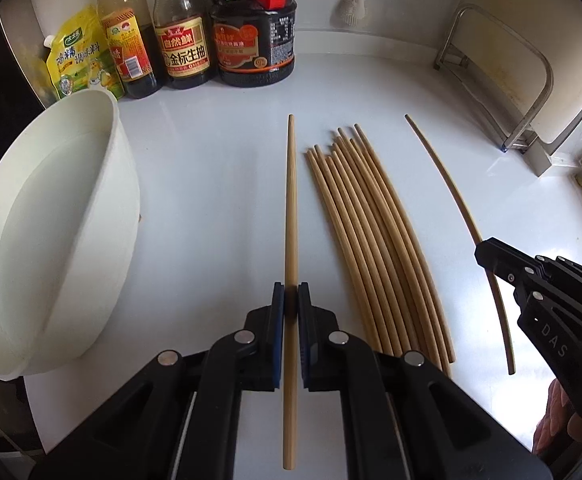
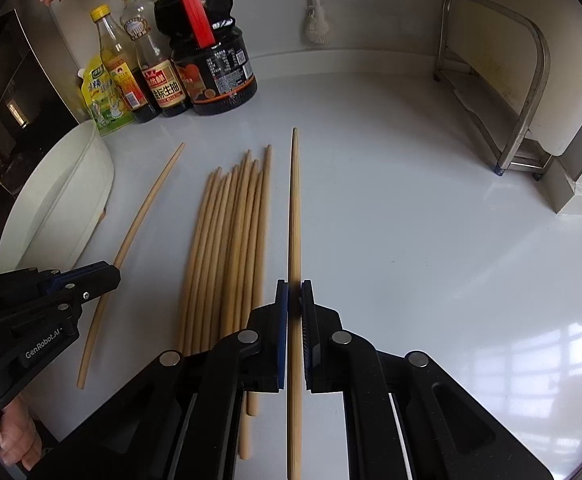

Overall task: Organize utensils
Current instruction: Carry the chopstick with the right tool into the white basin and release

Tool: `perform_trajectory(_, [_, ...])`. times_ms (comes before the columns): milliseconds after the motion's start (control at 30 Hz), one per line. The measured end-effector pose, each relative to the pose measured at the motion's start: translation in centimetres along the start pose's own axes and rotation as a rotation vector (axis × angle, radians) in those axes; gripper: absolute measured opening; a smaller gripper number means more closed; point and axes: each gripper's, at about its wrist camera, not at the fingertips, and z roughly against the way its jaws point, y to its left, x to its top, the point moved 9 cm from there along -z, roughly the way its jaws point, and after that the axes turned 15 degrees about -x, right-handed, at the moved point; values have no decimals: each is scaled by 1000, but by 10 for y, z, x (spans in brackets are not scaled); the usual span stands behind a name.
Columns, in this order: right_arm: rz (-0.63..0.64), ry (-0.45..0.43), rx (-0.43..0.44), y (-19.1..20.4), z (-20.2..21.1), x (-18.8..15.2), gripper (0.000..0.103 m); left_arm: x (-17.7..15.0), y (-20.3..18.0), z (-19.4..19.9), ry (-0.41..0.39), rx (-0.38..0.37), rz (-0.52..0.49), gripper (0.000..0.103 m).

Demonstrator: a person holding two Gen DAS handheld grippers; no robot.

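While the left gripper (image 1: 291,294) clamps one chopstick (image 1: 290,200) and the right gripper (image 2: 294,292) clamps another chopstick (image 2: 294,208), each stick runs lengthwise along its jaws, tip pointing away. Between them lies the chopstick bundle (image 1: 375,248), parallel on the counter (image 1: 211,168); the white container (image 1: 51,232) sits left, nearer the left hand. Sticks' near ends pass behind the gripper bodies; the container's bottom is cut off.

At the counter's (image 1: 219,208) far left corner stand a yellow seasoning pouch (image 1: 79,60), two slim sauce bottles (image 1: 129,40) and a large dark soy jug (image 1: 255,40). A steel rack (image 2: 503,80) stands against the far right edge; a white brush (image 2: 317,20) hangs on the back wall.
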Motion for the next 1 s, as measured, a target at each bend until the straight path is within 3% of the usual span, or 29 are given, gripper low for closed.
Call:
perform_trajectory(233, [-14, -78, 42, 38, 48, 33, 6, 29, 26, 60, -100, 4, -12, 7])
perform_trajectory(467, [38, -99, 135, 127, 62, 61, 6, 38, 106, 111, -175, 75, 49, 7])
perform_trajectory(733, [142, -93, 221, 245, 51, 89, 6, 37, 208, 138, -172, 174, 122, 7])
perform_trajectory(1000, [217, -1, 217, 318, 16, 97, 6, 36, 259, 114, -101, 180, 138, 8])
